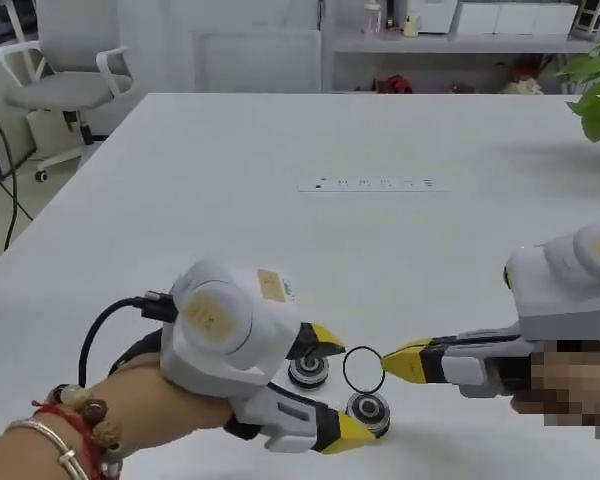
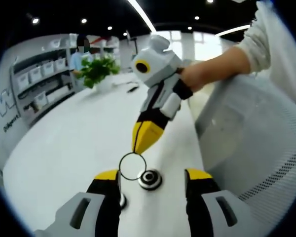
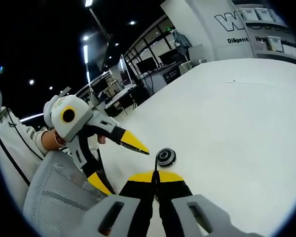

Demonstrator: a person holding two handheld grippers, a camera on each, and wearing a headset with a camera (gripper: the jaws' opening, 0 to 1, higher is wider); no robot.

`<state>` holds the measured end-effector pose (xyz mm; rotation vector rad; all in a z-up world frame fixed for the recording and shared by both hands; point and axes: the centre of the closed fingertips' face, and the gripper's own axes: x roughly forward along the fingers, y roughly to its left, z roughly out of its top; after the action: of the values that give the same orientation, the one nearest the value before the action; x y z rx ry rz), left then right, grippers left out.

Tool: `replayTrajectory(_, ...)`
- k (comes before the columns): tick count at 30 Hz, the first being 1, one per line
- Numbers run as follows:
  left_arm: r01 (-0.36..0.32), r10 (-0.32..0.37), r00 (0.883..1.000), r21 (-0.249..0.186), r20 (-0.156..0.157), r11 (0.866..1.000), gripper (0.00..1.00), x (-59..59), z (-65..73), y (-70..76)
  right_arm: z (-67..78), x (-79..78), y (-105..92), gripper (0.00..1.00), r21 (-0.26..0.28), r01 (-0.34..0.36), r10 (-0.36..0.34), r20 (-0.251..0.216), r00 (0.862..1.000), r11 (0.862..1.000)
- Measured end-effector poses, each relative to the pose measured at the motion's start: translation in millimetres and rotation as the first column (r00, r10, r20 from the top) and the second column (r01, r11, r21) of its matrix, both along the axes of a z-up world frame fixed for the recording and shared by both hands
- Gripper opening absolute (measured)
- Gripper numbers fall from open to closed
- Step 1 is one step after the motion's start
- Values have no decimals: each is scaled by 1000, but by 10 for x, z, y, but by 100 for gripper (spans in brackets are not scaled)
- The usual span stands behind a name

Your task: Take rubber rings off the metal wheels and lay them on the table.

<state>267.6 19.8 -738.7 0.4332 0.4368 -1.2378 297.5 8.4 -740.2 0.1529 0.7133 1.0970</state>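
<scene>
Head view: white table (image 1: 280, 230), chair (image 1: 65, 60) beyond; left hand-held gripper (image 1: 348, 386) wide, right (image 1: 394, 362) pinches ring (image 1: 363, 349)

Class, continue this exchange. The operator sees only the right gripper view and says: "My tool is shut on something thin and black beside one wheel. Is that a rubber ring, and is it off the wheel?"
Observer: Yes. The head view shows the rubber ring as a full loop at the tip of your right tool, around neither wheel.
Operator: I see one wheel. Are there more?
Observer: Two in the head view: a far wheel and a near wheel, both by the open jaws of the left tool.
</scene>
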Motion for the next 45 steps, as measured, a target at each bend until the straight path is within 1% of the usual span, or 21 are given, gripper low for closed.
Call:
replayTrajectory(2,6,-6,1000,8,10,1000,54,-14,38,23,32,0,7,0,13,5,-5,0,1000,1000)
replayTrajectory(4,3,-3,1000,8,13,1000,57,-14,84,53,57,-3,13,0,22,8,-8,0,1000,1000)
replayTrajectory(6,-14,14,1000,-12,1,1000,61,-15,143,82,81,-7,19,0,30,10,-10,1,1000,999)
replayTrajectory(8,-23,23,1000,-30,-2,999,66,-28,193,117,103,-17,22,0,38,11,-11,1,1000,999)
replayTrajectory(12,-51,50,999,-51,-6,997,76,-45,261,200,140,-16,32,0,52,14,-14,3,1000,999)
replayTrajectory(16,-100,99,995,-76,-15,992,85,-49,320,336,188,-31,59,0,76,14,-14,-7,1000,997)
replayTrajectory(18,-128,126,992,-88,-30,988,90,-50,334,410,211,-33,63,0,79,14,-14,-2,1000,997)
replayTrajectory(21,-155,151,988,-101,-45,983,98,-77,354,502,262,-30,72,0,104,20,-19,-8,1000,994)
replayTrajectory(23,-164,160,986,-108,-46,981,98,-104,369,560,279,-27,67,0,104,23,-23,-2,1000,994)
replayTrajectory(25,-177,173,984,-112,-44,978,98,-116,376,609,297,-24,64,0,114,28,-27,-6,1000,993)
replayTrajectory(29,-218,212,976,-138,-51,966,100,-134,392,715,316,-37,67,0,122,29,-28,-9,1000,992)
replayTrajectory(32,-241,234,970,-163,-63,957,100,-157,392,783,272,-59,88,0,120,23,-21,-22,1000,993)
replayTrajectory(35,-289,280,957,-192,-75,938,100,-154,393,876,223,-83,122,0,118,16,-12,-37,999,993)
replayTrajectory(38,-316,303,949,-221,-91,923,100,-174,396,939,143,-138,154,0,98,-6,12,-54,998,995)
replayTrajectory(41,-341,329,940,-227,-93,912,100,-197,369,1011,93,-178,180,0,89,-20,26,-64,998,996)
replayTrajectory(43,-350,337,937,-228,-95,909,100,-208,352,1040,57,-210,198,0,78,-33,39,-73,997,996)
replayTrajectory(45,-361,347,932,-224,-104,905,100,-223,325,1068,30,-232,216,0,70,-41,47,-77,996,997)
